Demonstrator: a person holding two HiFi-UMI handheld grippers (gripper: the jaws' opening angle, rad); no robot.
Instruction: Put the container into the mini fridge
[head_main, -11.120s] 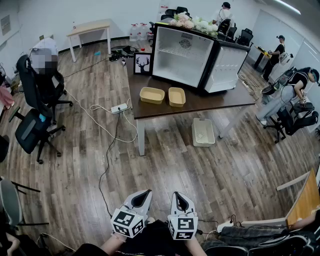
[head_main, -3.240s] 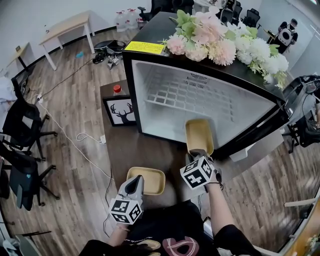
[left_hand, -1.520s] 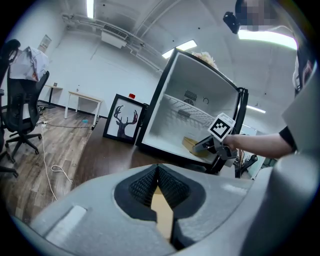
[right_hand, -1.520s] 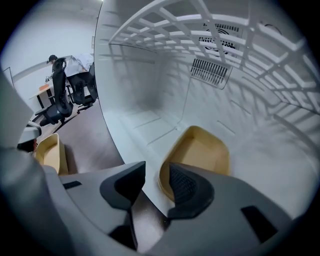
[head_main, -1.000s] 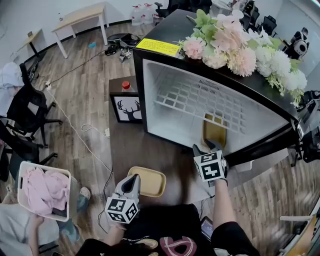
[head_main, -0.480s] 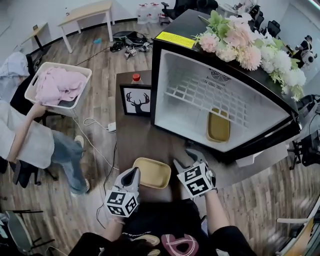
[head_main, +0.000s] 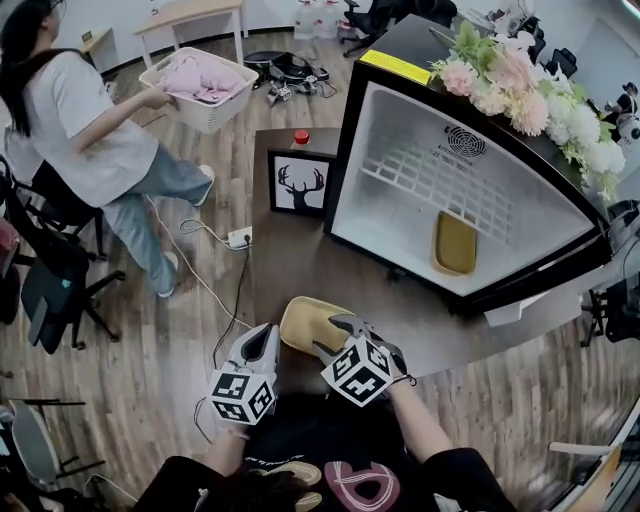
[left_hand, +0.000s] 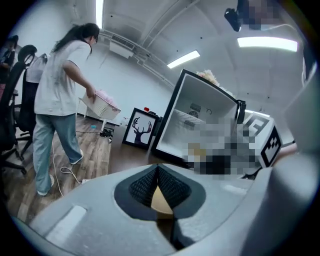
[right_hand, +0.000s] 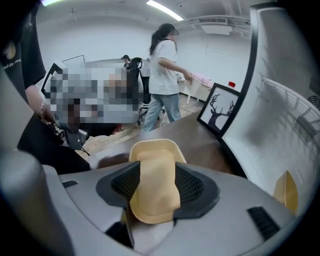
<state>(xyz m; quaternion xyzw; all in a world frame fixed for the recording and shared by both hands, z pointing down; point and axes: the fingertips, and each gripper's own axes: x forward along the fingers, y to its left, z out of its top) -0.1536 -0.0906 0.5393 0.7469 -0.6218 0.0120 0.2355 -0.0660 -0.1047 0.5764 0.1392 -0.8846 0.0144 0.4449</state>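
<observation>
Container (head_main: 455, 243) in mini fridge (head_main: 400, 185), second container (head_main: 303, 320) on table (head_main: 300, 262)

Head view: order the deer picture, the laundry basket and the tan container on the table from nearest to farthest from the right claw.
From the right claw, whose jaws have just been opening:
1. Tan container, on the table, between the jaws.
2. Deer picture, farther back on the table.
3. Laundry basket, carried, far upper left.
</observation>
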